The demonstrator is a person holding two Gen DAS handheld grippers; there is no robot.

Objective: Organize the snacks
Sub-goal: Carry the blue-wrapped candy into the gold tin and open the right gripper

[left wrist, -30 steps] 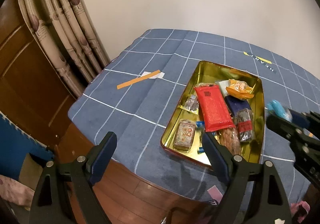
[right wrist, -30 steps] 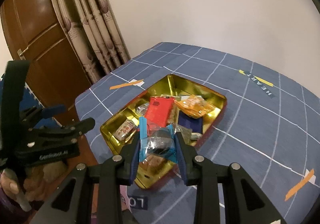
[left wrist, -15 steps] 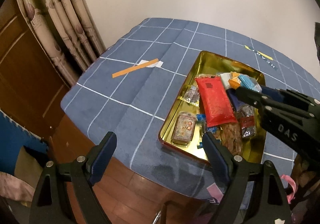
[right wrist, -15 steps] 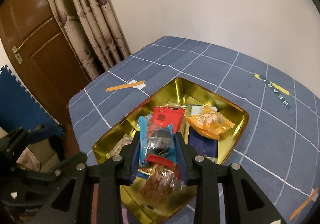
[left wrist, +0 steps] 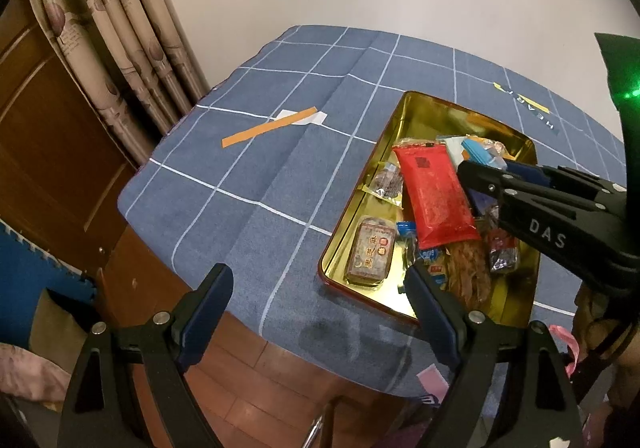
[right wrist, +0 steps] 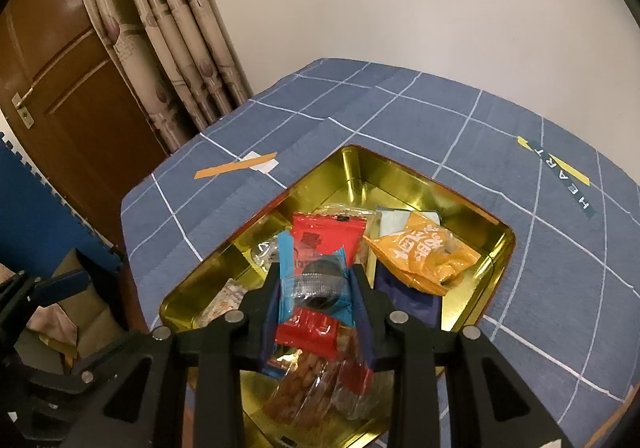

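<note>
— Holding anything, the right gripper [right wrist: 320, 302]?

— Yes. Its jaws are pinched narrow on a blue-wrapped snack [right wrist: 316, 284], clear middle with something dark inside. A second ago it hung over the near edge of the gold tin [right wrist: 472, 204]; now it has come forward and down, above the red packet [right wrist: 326, 236] in the middle of the tin.

— So a drop is close?

— Likely. The snack is over the tin, not yet in it, so letting go looks like the next step.

— And the left gripper [left wrist: 320, 312]?

— Jaws spread wide, nothing between them, just off the near edge of the tabletop [left wrist: 256, 184], beside the tin's corner.

— Further back?

— An orange packet [right wrist: 424, 254] toward the tin's far side, then an orange tape strip [right wrist: 236, 168] on the cloth.
</note>
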